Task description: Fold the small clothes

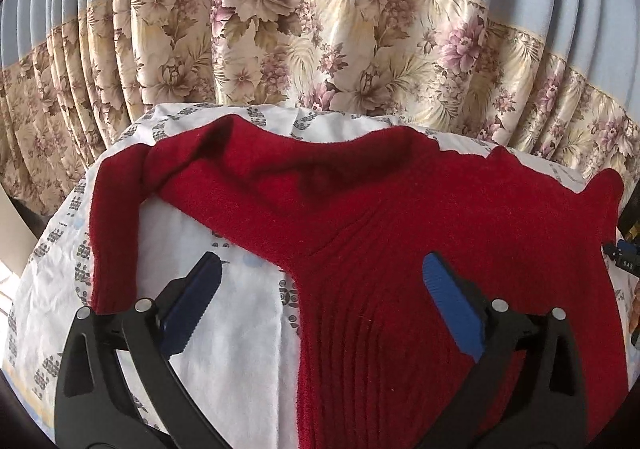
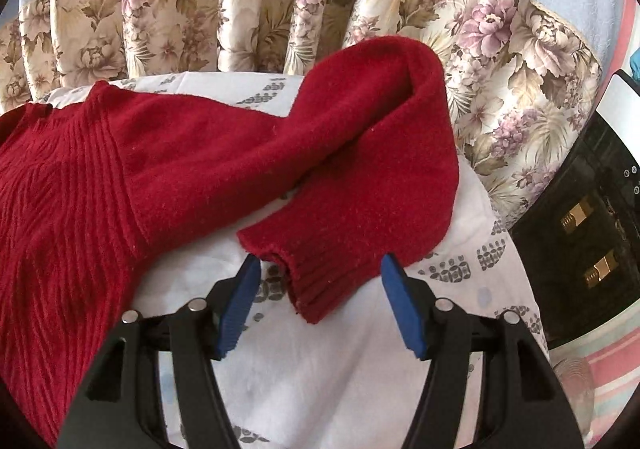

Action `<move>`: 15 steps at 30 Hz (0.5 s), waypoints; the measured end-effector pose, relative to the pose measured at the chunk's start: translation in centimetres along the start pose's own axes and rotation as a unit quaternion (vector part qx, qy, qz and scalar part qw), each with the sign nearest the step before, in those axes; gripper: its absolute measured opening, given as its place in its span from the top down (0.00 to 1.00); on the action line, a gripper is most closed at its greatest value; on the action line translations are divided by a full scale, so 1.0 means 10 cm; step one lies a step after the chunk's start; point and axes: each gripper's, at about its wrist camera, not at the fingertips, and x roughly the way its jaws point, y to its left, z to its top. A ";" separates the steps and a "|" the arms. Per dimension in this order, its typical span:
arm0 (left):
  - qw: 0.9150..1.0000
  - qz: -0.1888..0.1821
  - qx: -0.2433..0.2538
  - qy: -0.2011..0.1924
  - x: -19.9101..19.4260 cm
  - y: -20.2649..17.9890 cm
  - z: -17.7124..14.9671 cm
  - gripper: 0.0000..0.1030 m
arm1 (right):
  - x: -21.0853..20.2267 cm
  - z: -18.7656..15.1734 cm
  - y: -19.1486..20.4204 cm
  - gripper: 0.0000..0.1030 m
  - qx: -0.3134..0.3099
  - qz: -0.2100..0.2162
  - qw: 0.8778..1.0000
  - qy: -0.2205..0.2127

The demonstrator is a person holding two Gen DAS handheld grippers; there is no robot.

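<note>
Clearly, little was done yet. The red sweater (image 1: 400,209) lay spread on the patterned sheet (image 1: 224,329), body flat. In the left view its sleeve (image 1: 116,225) trailed toward eight o'clock; in the right view the other sleeve (image 2: 360,153) humped up at one o'clock, cuff (image 2: 320,281) pointing to six. The left gripper (image 1: 316,289) gaped wide, holding nothing. The right gripper (image 2: 316,301) stood partly open around that cuff, pads not pressing. Both sleeves and the body, I judged, remained to fold.

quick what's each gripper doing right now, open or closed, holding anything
Left gripper: open wide, holding nothing, over the red sweater.
Right gripper: open, sleeve cuff between the jaws, not gripped.
</note>
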 end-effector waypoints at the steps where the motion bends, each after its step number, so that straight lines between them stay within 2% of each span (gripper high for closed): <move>1: 1.000 0.002 0.000 -0.003 -0.01 0.00 0.00 0.03 | 0.01 0.01 0.00 0.39 0.000 -0.001 1.000 0.001; 3: 1.000 0.005 0.003 -0.008 -0.03 0.00 0.01 0.03 | 0.02 0.02 -0.01 0.41 0.003 0.001 1.000 0.004; 5: 1.000 0.004 0.003 -0.012 -0.05 0.00 0.00 0.03 | 0.04 0.02 -0.02 0.55 0.007 0.003 1.000 0.007; 6: 1.000 0.001 0.002 -0.013 -0.06 0.00 0.00 0.03 | 0.04 0.03 -0.02 0.57 0.008 0.006 1.000 0.008; 7: 1.000 0.000 0.000 -0.013 -0.06 0.01 0.00 0.03 | 0.04 0.03 -0.03 0.68 0.011 0.006 1.000 0.007; 9: 1.000 -0.004 -0.002 -0.013 -0.06 0.01 0.00 0.03 | 0.04 0.05 -0.08 0.80 0.022 0.006 1.000 0.005; 10: 1.000 -0.004 -0.004 -0.013 -0.06 0.01 0.00 0.03 | 0.03 0.05 -0.12 0.91 0.031 0.010 0.999 0.004; 15: 1.000 -0.008 -0.006 -0.012 -0.05 0.02 -0.01 0.03 | -0.22 0.13 -0.17 0.93 0.053 0.036 0.998 -0.012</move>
